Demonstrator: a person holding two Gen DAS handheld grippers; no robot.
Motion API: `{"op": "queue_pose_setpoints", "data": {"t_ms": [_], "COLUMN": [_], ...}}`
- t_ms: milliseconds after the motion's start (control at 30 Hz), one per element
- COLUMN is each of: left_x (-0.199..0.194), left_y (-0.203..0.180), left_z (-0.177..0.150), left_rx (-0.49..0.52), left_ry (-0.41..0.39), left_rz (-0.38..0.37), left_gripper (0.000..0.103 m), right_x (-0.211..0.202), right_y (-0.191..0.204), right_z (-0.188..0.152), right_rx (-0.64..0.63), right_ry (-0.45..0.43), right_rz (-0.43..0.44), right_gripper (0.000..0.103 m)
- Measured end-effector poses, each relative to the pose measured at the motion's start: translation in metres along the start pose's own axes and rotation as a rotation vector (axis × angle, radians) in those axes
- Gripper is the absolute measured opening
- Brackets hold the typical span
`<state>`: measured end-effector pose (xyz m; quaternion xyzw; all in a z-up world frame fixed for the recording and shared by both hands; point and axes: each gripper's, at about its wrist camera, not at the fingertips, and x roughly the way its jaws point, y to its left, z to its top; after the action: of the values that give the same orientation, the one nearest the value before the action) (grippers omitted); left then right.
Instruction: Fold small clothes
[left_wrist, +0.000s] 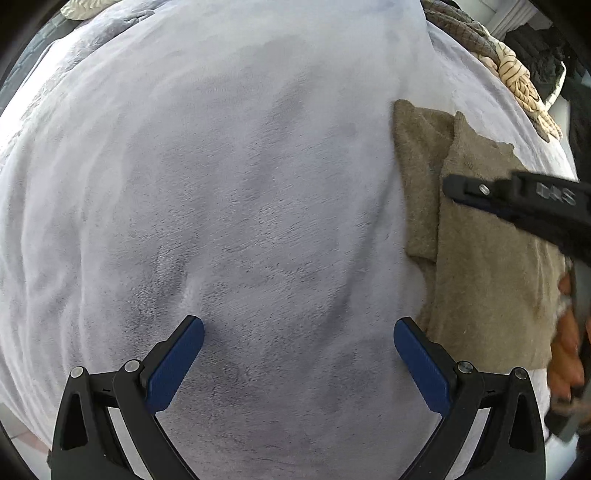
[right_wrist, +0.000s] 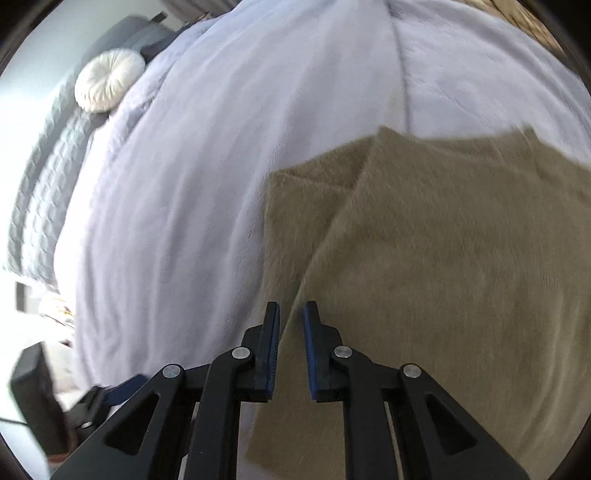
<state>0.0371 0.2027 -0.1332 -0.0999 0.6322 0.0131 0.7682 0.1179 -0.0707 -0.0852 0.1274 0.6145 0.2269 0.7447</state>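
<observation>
Over the pale lilac blanket (left_wrist: 229, 192), in the left wrist view, our left gripper (left_wrist: 299, 334) hangs with its blue pads (left_wrist: 173, 363) spread wide and nothing between them, pointed steeply down at bare bedding. We read that as a hand waiting its turn, parked beside the work. The olive-brown garment (left_wrist: 487, 258) lies flat on the blanket to the right, one layer already lapped over another, so we judge a first fold is in place. Our right gripper (left_wrist: 448, 188) reaches in over the garment from the right edge, and a pile of other clothes (left_wrist: 517, 74) sits at the far corner of the bed, likely still to be folded. From the right wrist view, the right gripper (right_wrist: 291, 314) shows its jaws nearly together with a narrow gap, and no cloth is pinched in it; the garment (right_wrist: 443, 258) spreads beneath and ahead, its folded edge running under the fingertips. This view is blurred, so we cannot tell whether the tips touch the fabric. A round white cushion (right_wrist: 109, 85) rests far off near the head of the bed.
</observation>
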Motion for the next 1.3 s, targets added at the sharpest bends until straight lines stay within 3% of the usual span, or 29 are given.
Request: {"op": "queue_pose_setpoints", "data": {"t_ms": [167,233,300,367,567,700,900,1300], "left_x": [0.003,0.004,0.005,0.005,0.008,0.010,0.012,0.022], "left_y": [-0.019,-0.022,-0.028,-0.035,-0.046,-0.055,-0.072,-0.093], "left_z": [0.003,0.004,0.006,0.006,0.000,0.000,0.000,-0.002], "left_rx": [0.014,0.017,0.023,0.032,0.044,0.063,0.084,0.102], "left_ry": [-0.002,0.001,-0.001,-0.003,0.017,0.024,0.032,0.045], "left_rz": [0.001,-0.004,-0.005,-0.002,0.006,0.012,0.010,0.005], "left_gripper": [0.103,0.103,0.103,0.103,0.103,0.103,0.103,0.103], "right_x": [-0.023,-0.030,-0.035,-0.040,-0.051,-0.055,-0.050,-0.054], "right_y": [-0.026,-0.039,-0.055,-0.067,-0.090,-0.106,-0.107,-0.133], "right_z": [-0.035,-0.054,-0.071,-0.087,-0.121,-0.138,-0.151,-0.174], "right_rx": [0.114,0.158,0.205,0.245,0.341,0.407,0.445,0.565], "right_ry": [0.013,0.022,0.028,0.033,0.042,0.025,0.026,-0.062], "right_rz": [0.035,0.041,0.042,0.029,0.064,0.115,0.134,0.241], "right_gripper": [0.016,0.021,0.036,0.042,0.043,0.053,0.059,0.059]}}
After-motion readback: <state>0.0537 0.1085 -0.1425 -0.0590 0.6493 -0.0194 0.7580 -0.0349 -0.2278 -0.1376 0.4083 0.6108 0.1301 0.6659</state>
